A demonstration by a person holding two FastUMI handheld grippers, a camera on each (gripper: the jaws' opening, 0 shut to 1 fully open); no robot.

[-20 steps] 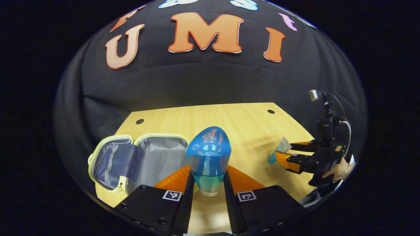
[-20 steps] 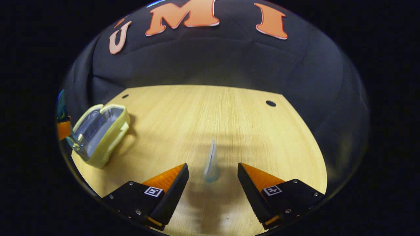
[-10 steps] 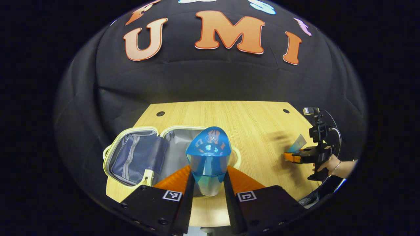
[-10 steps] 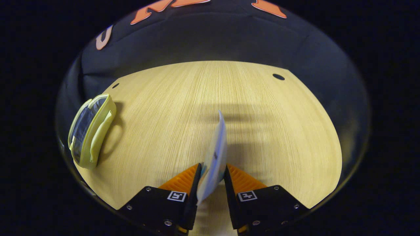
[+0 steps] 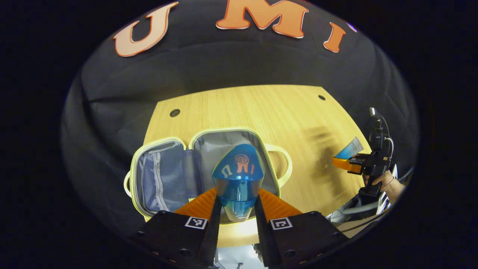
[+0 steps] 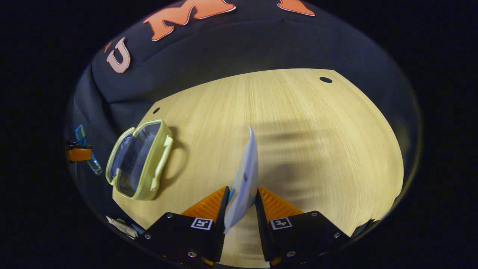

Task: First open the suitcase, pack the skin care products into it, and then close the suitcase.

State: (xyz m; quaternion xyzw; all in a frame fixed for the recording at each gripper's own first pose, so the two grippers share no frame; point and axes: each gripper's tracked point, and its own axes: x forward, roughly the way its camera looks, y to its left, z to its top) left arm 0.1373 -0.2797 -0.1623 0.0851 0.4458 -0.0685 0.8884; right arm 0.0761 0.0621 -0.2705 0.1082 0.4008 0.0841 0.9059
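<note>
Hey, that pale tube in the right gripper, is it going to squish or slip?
The tube looks flattened and thin toward its crimped end, so it is probably soft and may dent. The right gripper pinches its lower part, so it could pivot or slide if jerked.

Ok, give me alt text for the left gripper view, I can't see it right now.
The left gripper clamps a blue bottle above the open yellow-trimmed suitcase on the wooden table. At far right, the right gripper holds a pale tube.
</note>
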